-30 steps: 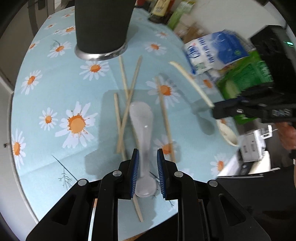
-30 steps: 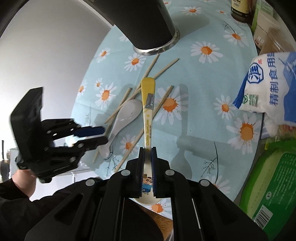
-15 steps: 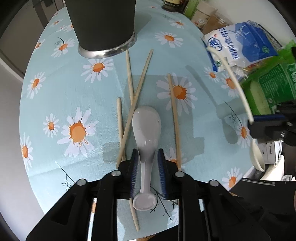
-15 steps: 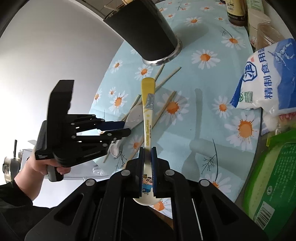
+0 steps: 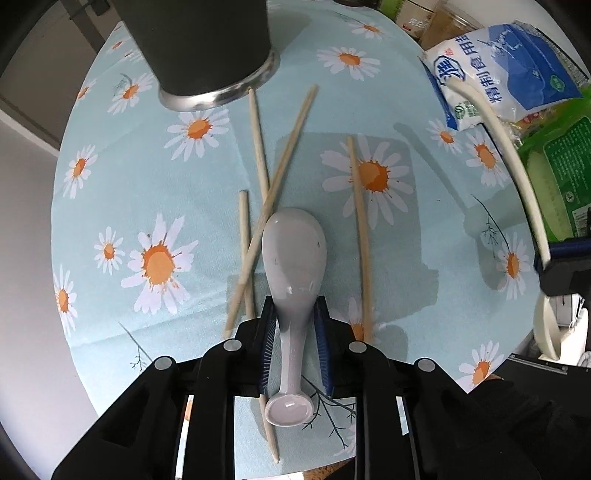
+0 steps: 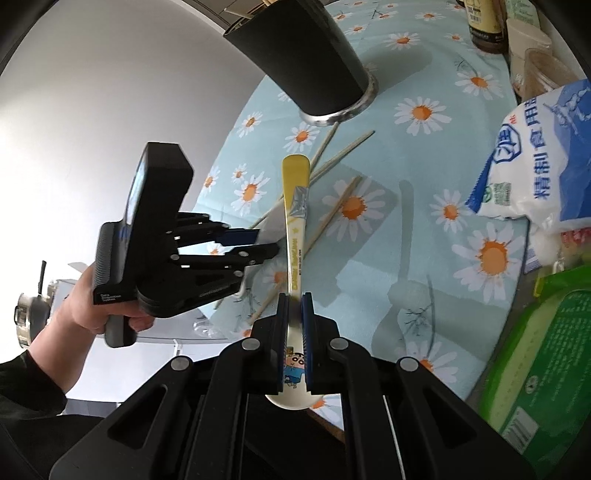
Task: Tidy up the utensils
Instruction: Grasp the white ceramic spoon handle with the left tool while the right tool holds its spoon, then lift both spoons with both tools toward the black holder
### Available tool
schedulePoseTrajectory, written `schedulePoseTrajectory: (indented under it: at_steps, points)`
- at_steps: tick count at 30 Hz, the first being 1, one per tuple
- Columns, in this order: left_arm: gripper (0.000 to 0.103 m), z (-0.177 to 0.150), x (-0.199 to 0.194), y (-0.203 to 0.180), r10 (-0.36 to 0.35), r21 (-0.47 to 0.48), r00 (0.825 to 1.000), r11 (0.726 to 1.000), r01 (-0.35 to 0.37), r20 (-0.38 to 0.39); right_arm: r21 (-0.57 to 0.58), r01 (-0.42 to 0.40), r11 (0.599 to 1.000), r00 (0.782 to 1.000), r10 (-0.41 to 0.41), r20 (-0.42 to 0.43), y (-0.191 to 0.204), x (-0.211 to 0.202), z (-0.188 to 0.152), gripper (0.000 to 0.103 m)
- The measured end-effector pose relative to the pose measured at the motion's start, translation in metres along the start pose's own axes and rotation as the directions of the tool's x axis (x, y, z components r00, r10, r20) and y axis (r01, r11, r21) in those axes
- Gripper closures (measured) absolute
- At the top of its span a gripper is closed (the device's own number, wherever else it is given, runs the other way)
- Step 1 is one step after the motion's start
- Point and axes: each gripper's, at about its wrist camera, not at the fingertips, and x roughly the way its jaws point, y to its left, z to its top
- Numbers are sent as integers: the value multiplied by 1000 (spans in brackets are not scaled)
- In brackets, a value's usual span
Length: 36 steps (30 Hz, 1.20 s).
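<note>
My left gripper [image 5: 294, 328] is shut on the handle of a white ceramic spoon [image 5: 293, 258], held above the daisy tablecloth [image 5: 147, 184]. My right gripper [image 6: 294, 310] is shut on a yellow cartoon spoon [image 6: 294, 206], handle pointing forward, lifted above the table; it also shows in the left wrist view [image 5: 517, 166]. Several wooden chopsticks [image 5: 360, 236] lie loose on the cloth, some crossed under the white spoon. The black utensil holder [image 5: 207, 48] with a steel base stands at the far side; it also shows in the right wrist view [image 6: 310, 62]. The left gripper [image 6: 243, 243] shows left of the yellow spoon.
A blue and white salt bag [image 5: 506, 74] and a green package [image 5: 557, 173] lie at the right. Jars and bottles [image 6: 484, 26] stand at the far right. The table edge [image 5: 74, 325] curves close on the left.
Both grippers have risen with their spoons. The white spoon has come up off the chopsticks. The right gripper has lifted and swung its yellow spoon toward the holder.
</note>
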Motion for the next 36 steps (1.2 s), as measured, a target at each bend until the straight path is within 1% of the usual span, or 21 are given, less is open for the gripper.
schedulePoseTrajectory:
  at_steps: [4,7,10,14,18,22,26,34,36]
  points:
    - [84,-7,-7,3,-1,-19,1000,1000,2,23,-5,-16,1000,1000,16,3,-1,2,5,95]
    - [84,-17,-18,8,-10,-47,999,999,12,46,-6,-29,1000,1000,29,4,-3,5,10,95]
    - [84,-19,-24,9,-23,-75,997,997,29,72,-5,-44,999,999,44,1,-3,9,12,95]
    - [84,-25,-37,11,-45,-102,992,993,58,116,-16,-32,999,999,32,-1,1,15,17,95]
    - [85,-38,-49,21,-80,-125,984,987,101,161,-16,-30,999,1000,30,7,6,21,22,95]
    - [85,-50,-57,40,-135,-124,968,979,164,211,-10,-3,1000,1000,3,30,11,27,25,95]
    - [85,-50,-69,47,-202,-101,944,967,235,262,31,18,999,998,-20,60,15,33,29,95]
    - [85,-41,-93,63,-287,-8,896,951,308,339,75,53,996,989,-63,136,33,38,41,95]
    - [85,-39,-100,69,-310,16,881,945,326,358,80,50,996,986,-62,157,37,39,45,95]
